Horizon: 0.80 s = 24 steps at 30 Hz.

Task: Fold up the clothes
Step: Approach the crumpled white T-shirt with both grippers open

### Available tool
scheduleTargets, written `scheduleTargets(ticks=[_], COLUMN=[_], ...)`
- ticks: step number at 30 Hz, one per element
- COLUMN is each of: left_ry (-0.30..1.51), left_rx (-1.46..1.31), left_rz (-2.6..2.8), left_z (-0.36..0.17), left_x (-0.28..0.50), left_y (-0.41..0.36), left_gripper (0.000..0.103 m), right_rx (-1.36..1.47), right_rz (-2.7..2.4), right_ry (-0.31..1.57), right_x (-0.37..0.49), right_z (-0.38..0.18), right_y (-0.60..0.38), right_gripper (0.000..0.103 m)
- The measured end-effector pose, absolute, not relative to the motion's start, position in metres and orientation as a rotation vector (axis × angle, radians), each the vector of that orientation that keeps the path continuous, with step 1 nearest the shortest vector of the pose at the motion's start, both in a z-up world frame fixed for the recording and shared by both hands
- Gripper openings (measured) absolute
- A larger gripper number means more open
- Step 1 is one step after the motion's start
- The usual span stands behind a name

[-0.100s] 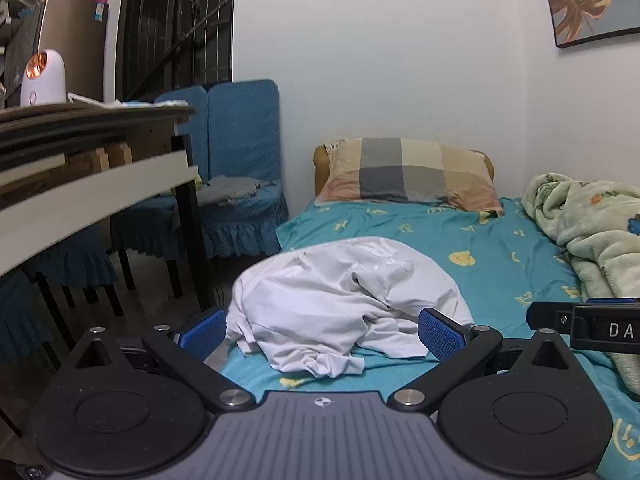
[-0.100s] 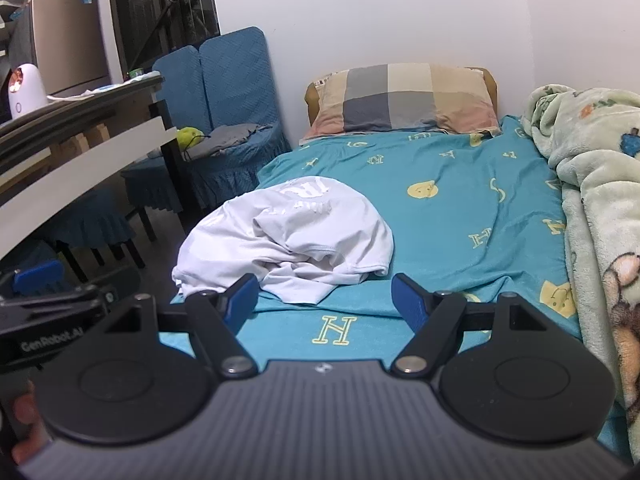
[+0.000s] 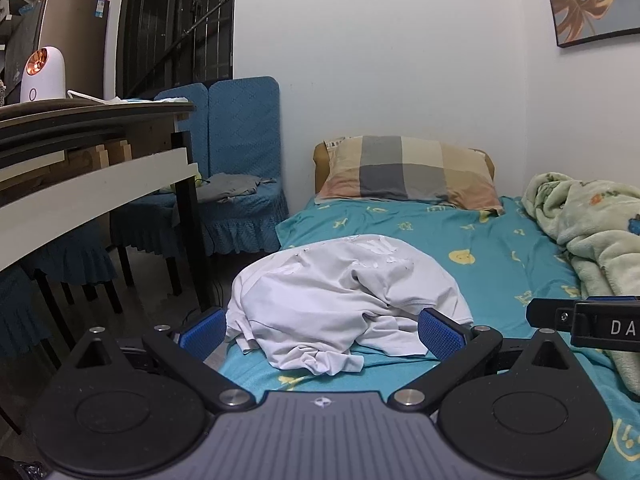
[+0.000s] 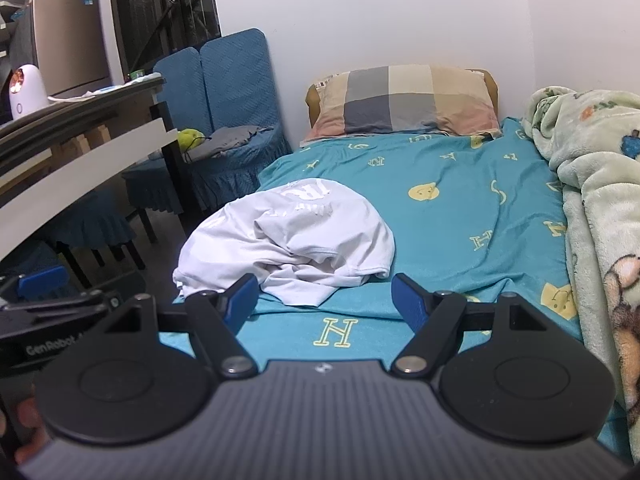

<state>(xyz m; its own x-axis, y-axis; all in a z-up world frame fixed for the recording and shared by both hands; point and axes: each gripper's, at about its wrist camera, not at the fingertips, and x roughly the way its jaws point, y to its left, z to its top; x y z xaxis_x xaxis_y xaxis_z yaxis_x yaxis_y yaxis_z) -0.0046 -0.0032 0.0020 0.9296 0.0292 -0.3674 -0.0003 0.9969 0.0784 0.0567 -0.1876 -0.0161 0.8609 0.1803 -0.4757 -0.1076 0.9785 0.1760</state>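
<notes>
Blue-padded and spread wide, my left gripper [image 3: 320, 330] hangs just short of the white shirt [image 3: 344, 292], its jaws released with nothing between the pads; I judge they stand so far apart to take a bunched edge of cloth. My right gripper [image 4: 324, 300] waits beside it, jaws also apart and empty, low over the bare teal bedsheet [image 4: 460, 216] where I would expect the shirt to be spread flat. That shirt lies crumpled in a heap near the bed's left edge, unfolded, so folding has not begun. To the right a fleecy blanket [image 4: 600, 184] is pushed against the wall, probably to clear room. Farther back a checked pillow [image 4: 404, 100] rests at the head, with blue chairs [image 3: 236, 152] on the floor beside it.
</notes>
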Motion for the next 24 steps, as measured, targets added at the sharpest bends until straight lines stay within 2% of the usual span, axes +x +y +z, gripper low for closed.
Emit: scheduleTargets(ticks=[24], left_ry=[0.417], left_rx=[0.017], left_rz=[0.000], left_z=[-0.012], left_x=[0.008], left_y=[0.001], left_gripper=[0.103], right_rx=[0.146], right_rz=[0.130], right_ry=[0.496], right_x=[0.061], right_z=[-0.019], right_y=[-0.192], right_gripper=[0.075])
